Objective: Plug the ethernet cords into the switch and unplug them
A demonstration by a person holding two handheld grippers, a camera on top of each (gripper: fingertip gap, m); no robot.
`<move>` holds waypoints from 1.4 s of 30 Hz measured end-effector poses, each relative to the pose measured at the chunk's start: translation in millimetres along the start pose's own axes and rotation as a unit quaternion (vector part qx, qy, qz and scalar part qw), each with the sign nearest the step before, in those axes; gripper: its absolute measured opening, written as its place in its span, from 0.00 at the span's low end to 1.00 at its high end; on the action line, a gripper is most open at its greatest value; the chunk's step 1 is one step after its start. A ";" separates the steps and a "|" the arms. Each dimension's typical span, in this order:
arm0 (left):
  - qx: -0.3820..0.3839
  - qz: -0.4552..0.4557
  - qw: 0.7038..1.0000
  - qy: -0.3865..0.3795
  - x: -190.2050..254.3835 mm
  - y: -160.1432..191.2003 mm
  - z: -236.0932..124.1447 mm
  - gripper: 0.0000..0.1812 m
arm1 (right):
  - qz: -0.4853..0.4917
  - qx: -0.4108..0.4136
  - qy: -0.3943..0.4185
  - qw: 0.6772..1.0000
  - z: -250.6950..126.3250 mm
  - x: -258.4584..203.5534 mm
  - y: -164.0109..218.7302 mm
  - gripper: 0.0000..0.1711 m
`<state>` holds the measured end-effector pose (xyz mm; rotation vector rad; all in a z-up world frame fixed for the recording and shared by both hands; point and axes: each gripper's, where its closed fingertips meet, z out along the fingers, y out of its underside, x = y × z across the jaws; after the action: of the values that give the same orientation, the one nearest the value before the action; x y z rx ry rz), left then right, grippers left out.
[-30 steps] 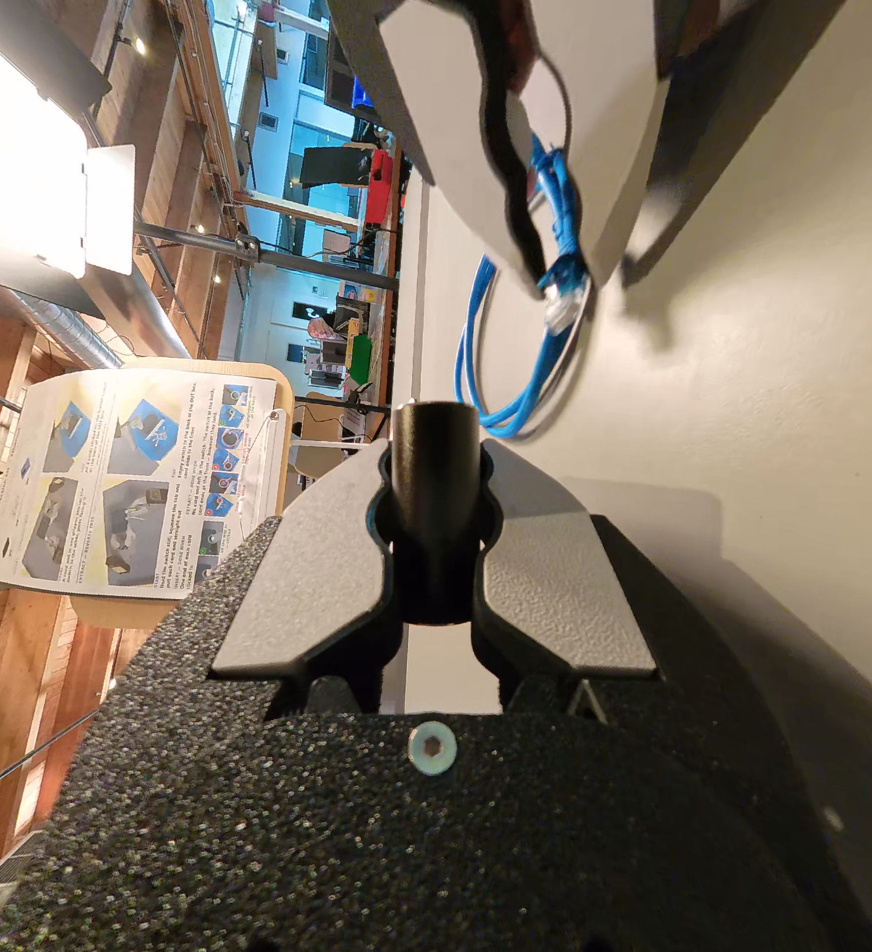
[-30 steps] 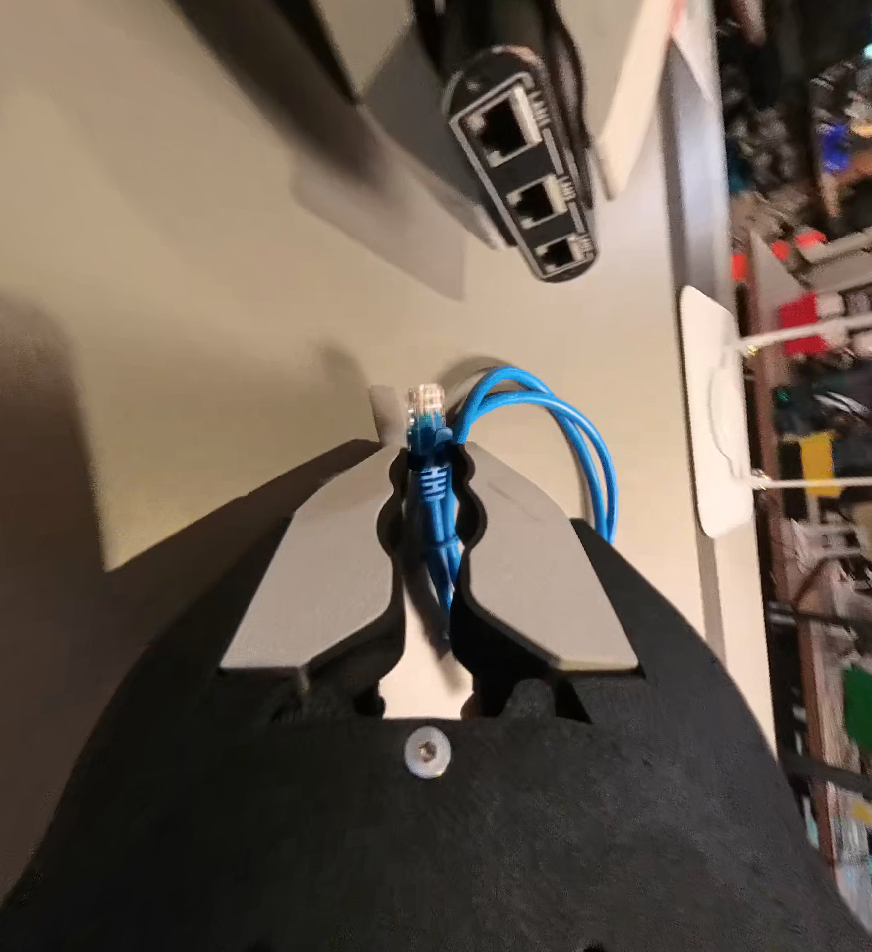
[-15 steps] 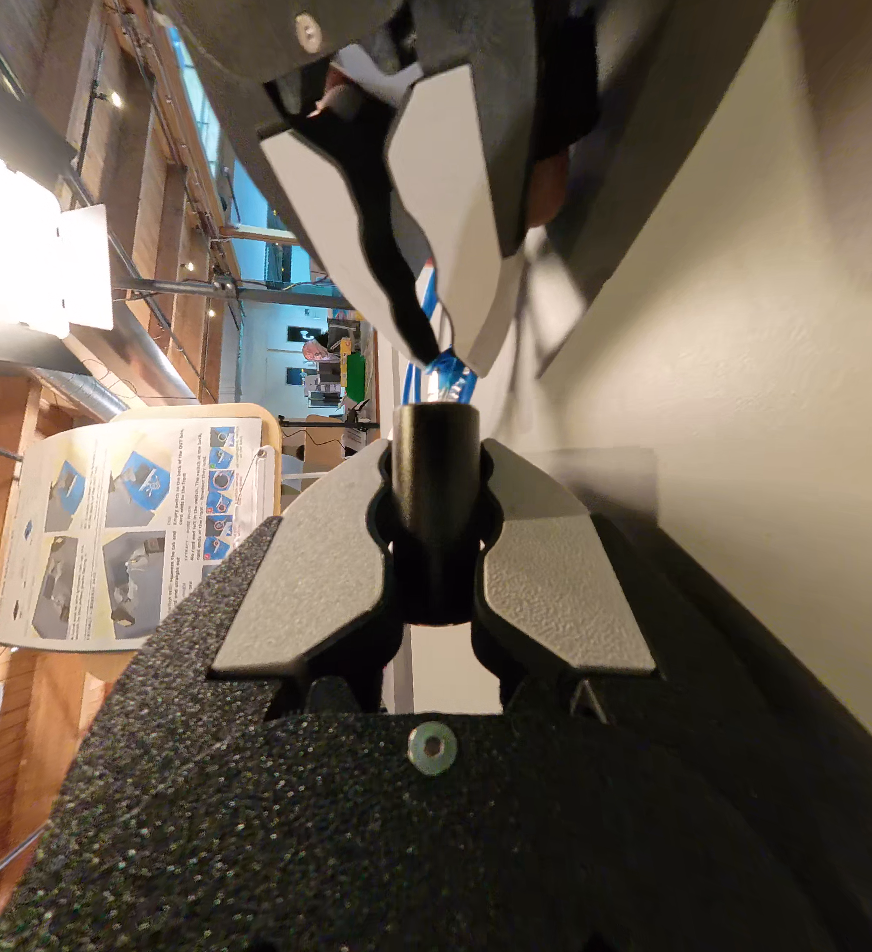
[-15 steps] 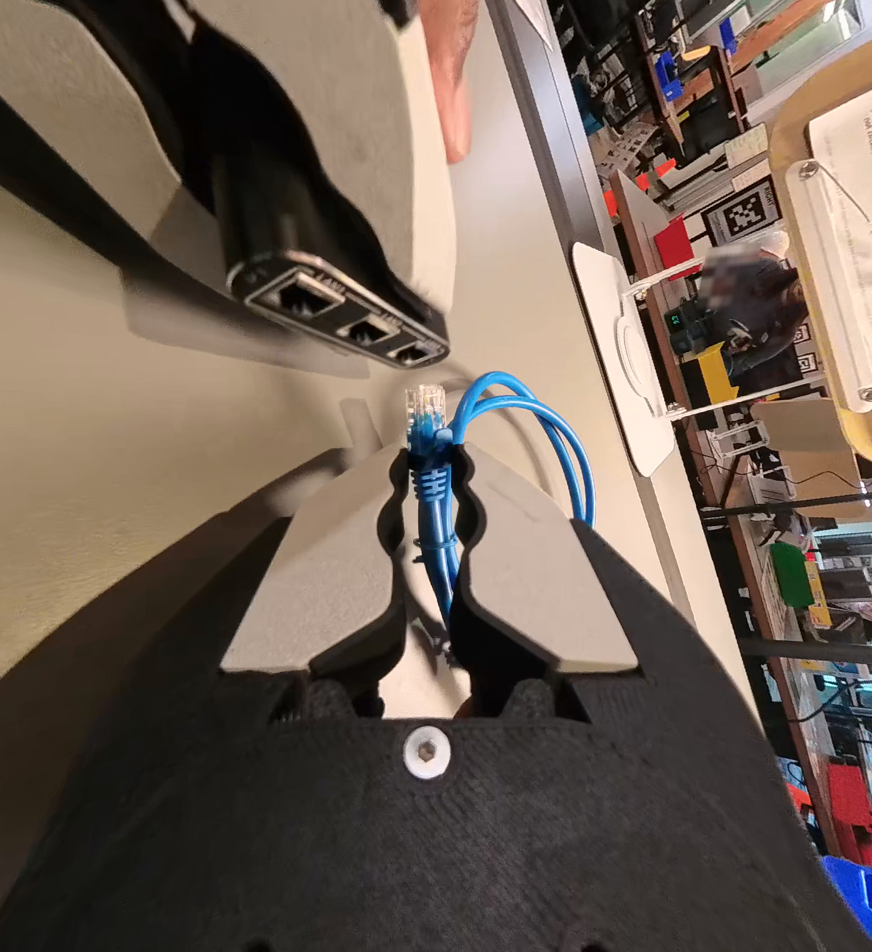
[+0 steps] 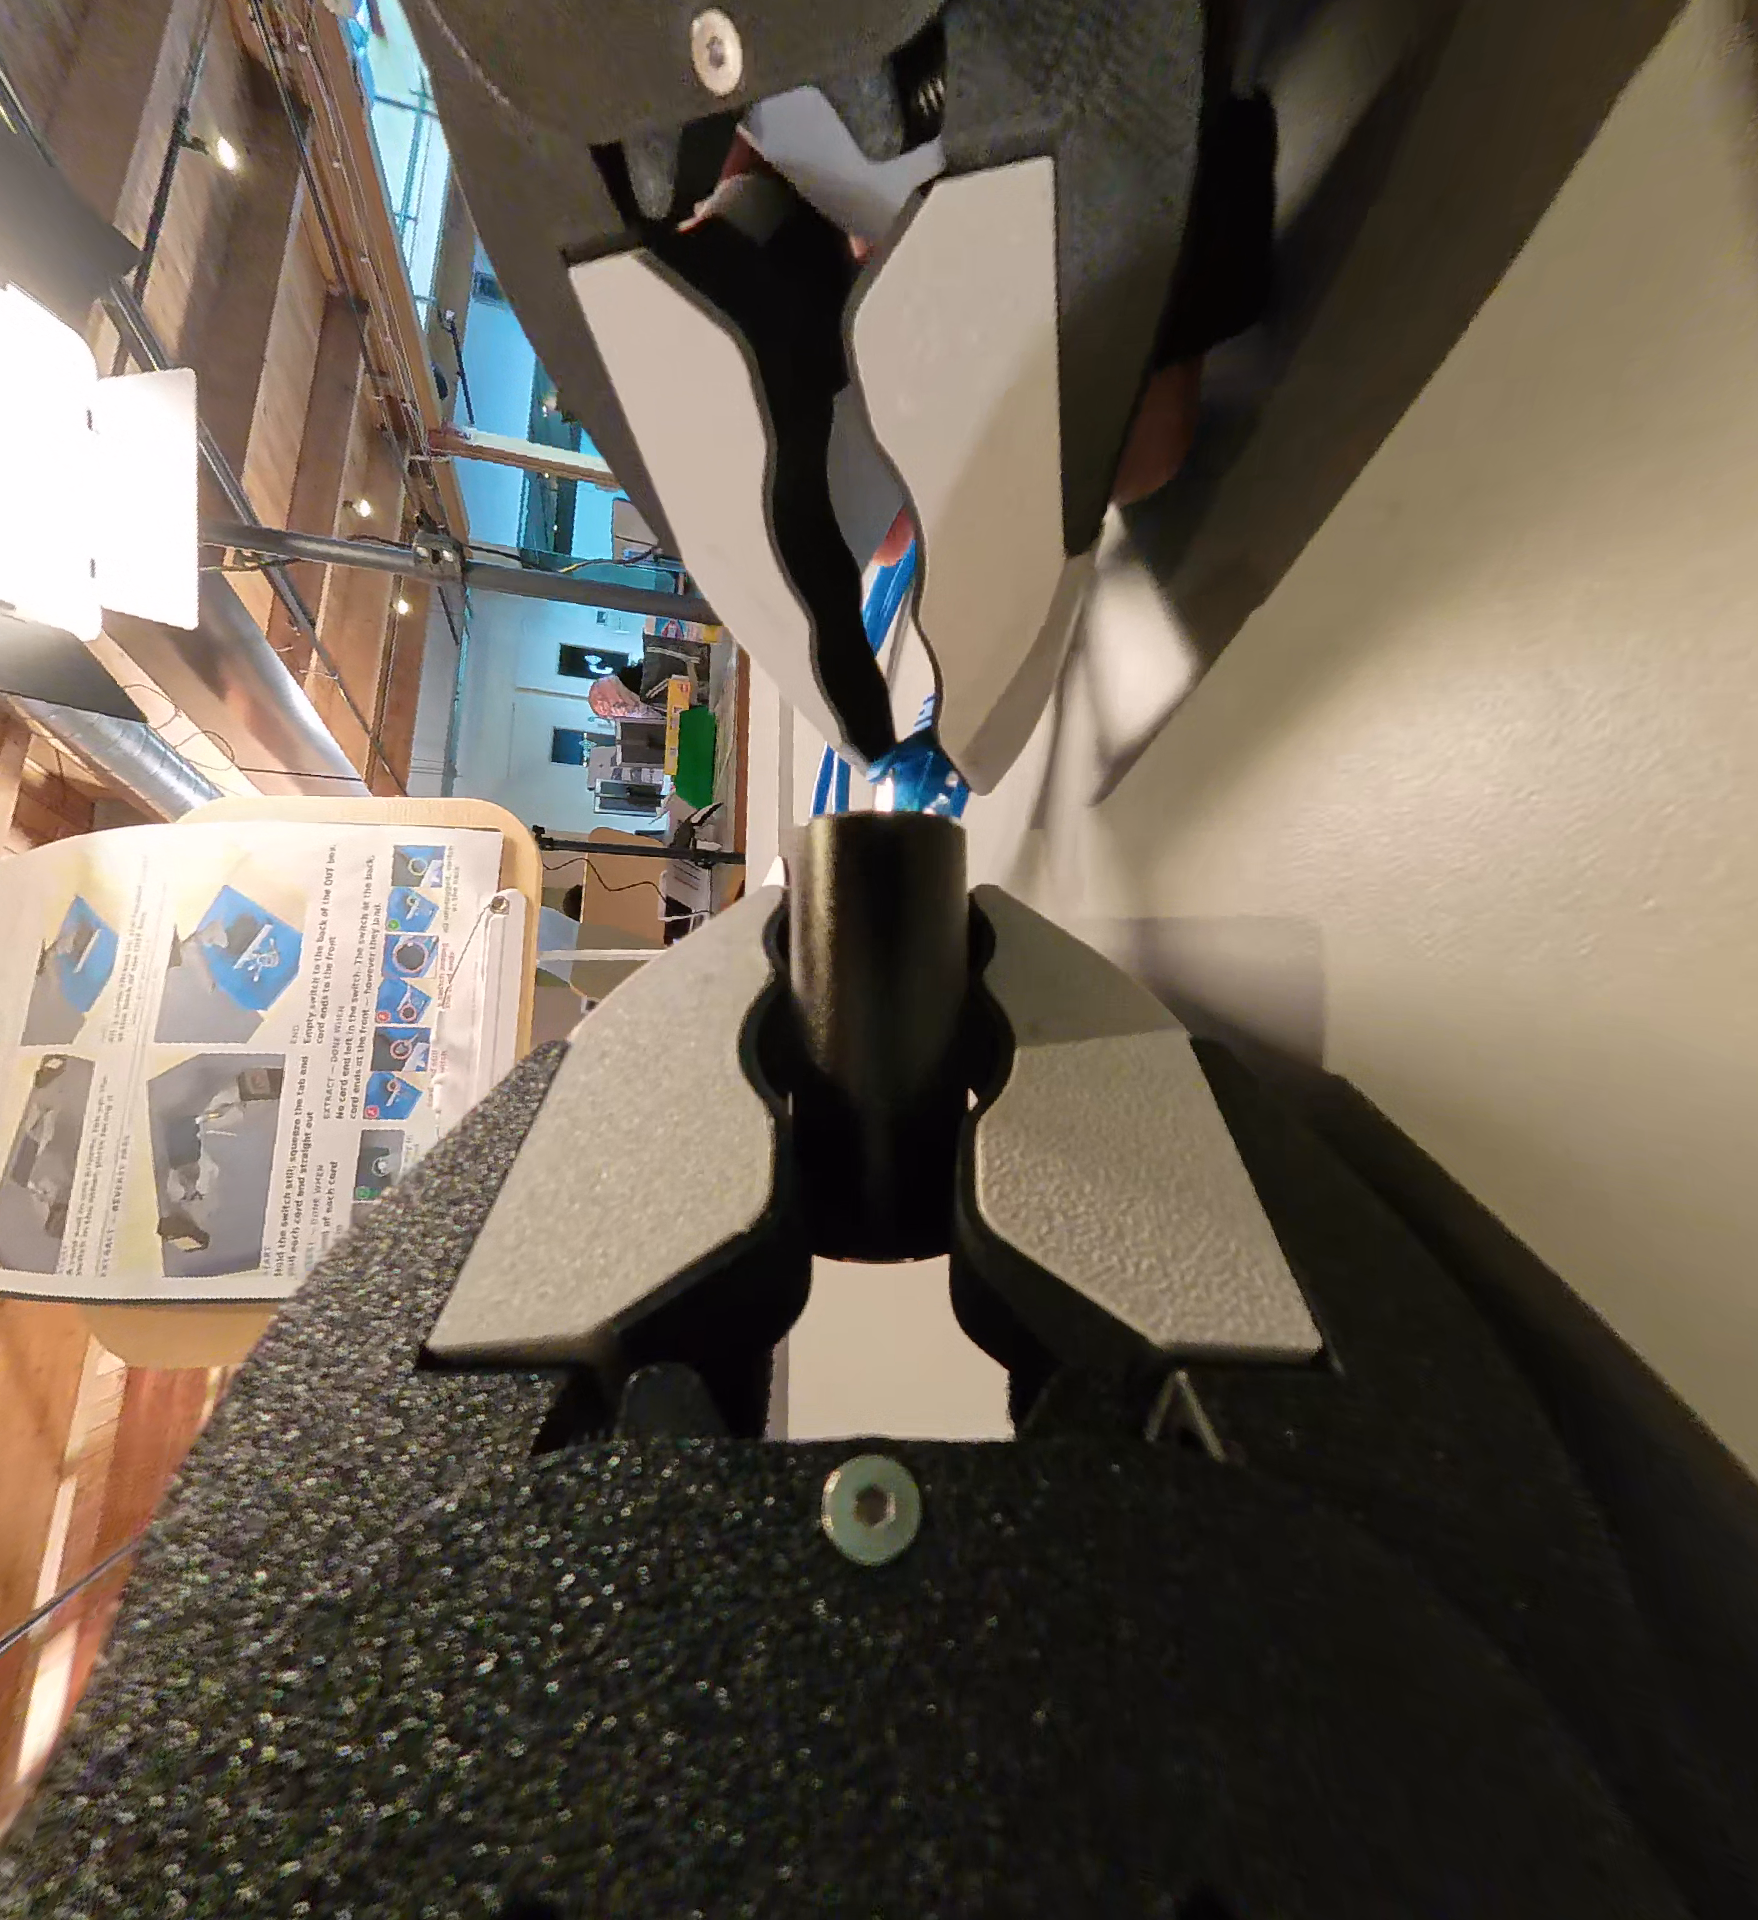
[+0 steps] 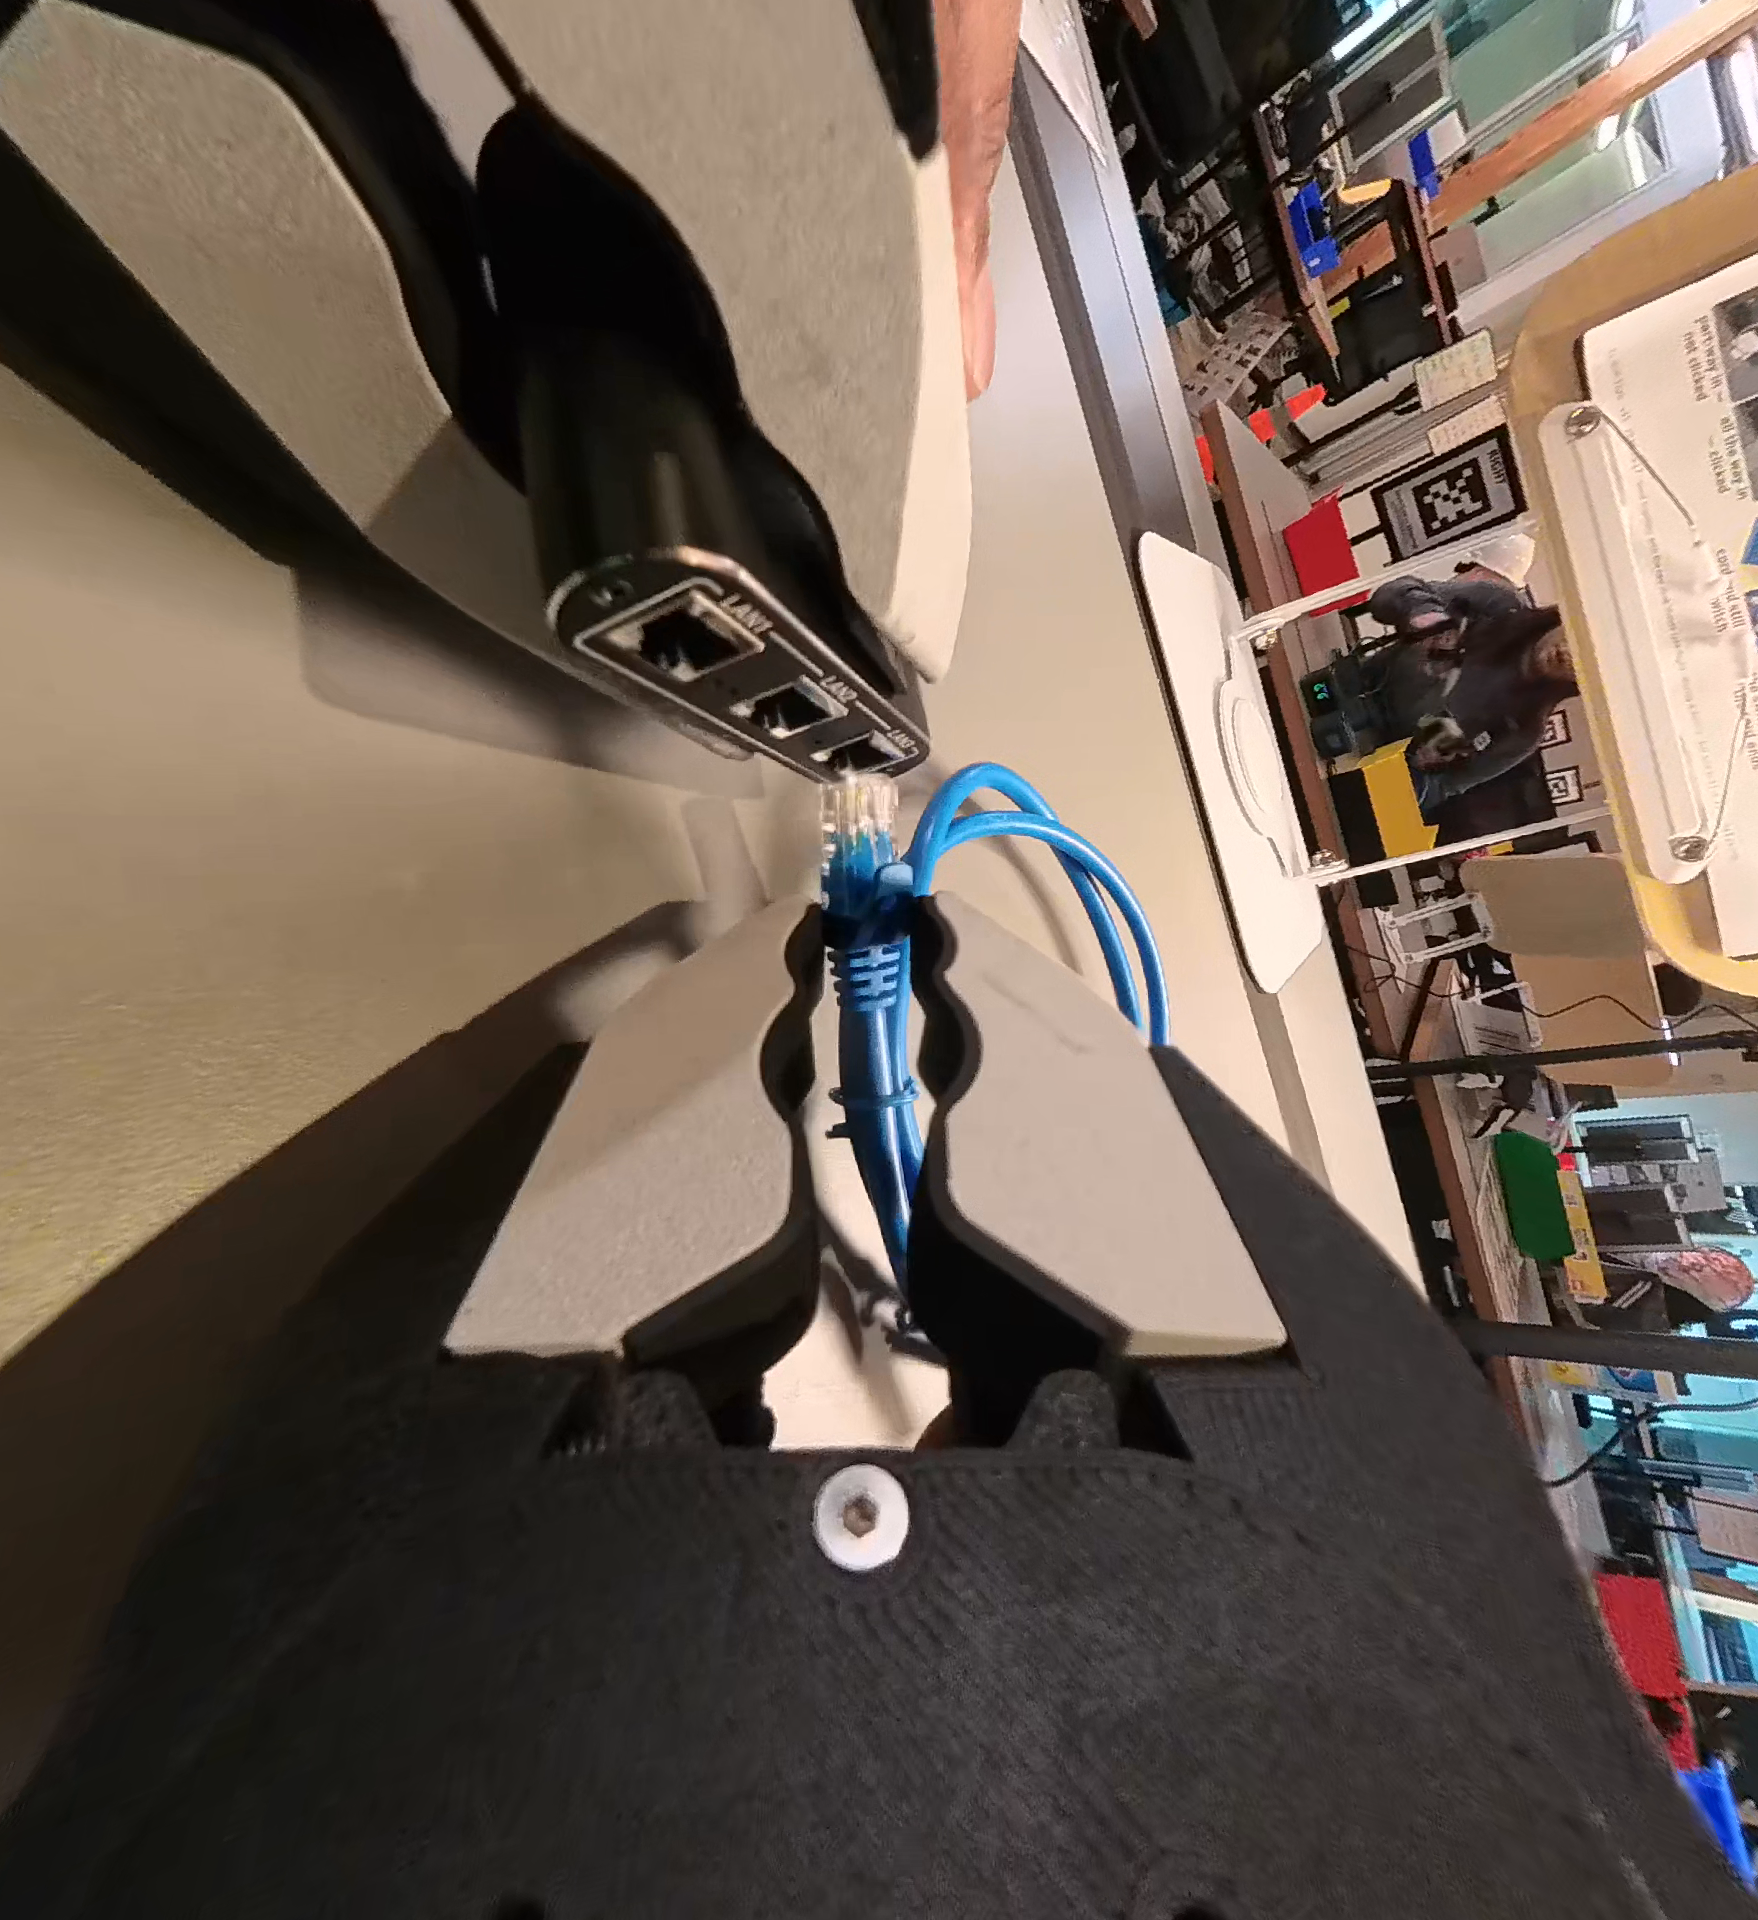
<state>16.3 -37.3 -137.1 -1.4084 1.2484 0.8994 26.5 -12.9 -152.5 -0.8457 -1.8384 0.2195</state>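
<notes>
Left gripper (image 5: pixel 880 925) clamped on black switch (image 5: pixel 875 997), narrow, body pinched btwn both grey pads, far end poking out toward 12 o'clock. In right wrist view same switch (image 6: pixel 646 488) seen at 11 o'clock, held above beige tabletop (image 6: pixel 179 935), port face w/ three sockets in a row turned toward cam.

Right gripper (image 6: pixel 870 925) closed tight on blue ethernet cord (image 6: pixel 880 1039), just behind plug boot. Clear plug (image 6: pixel 854 810) sticking out past fingertips at 12 o'clock, tip touching or just at the end socket (image 6: pixel 870 753) nearest 3 o'clock; can't tell if any part is inside. Other two sockets unfilled. Slack looped out to 2 o'clock of gripper, bundled w/ small tie btwn pads.

In left wrist view right gripper (image 5: pixel 906 743) coming down from 12 o'clock, blue cord (image 5: pixel 916 727) peeking at its tips, right above switch end.

Instruction sheet on stand (image 5: pixel 210 1049) at 9 o'clock in left view; white stand base (image 6: pixel 1228 758) on table edge at 2 o'clock in right view.
</notes>
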 end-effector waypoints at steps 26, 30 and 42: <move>0.096 -0.664 0.647 0.362 -0.8 -37.5 -28.8 0.15 | -0.232 0.106 0.191 0.948 -30.2 27.8 -40.3 0.09; 0.110 -0.710 0.570 0.399 0.1 -41.7 -33.4 0.15 | -0.254 0.125 0.206 0.937 -37.0 25.7 -49.6 0.09; 0.087 -0.724 0.508 0.457 14.7 -54.8 -38.7 0.16 | -0.323 0.153 0.192 0.914 -36.0 13.0 -51.7 0.09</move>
<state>69.3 -80.7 -131.7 -2.0755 0.2690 -1.2684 32.2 -50.8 -100.8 -0.0273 -1.5567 -0.0807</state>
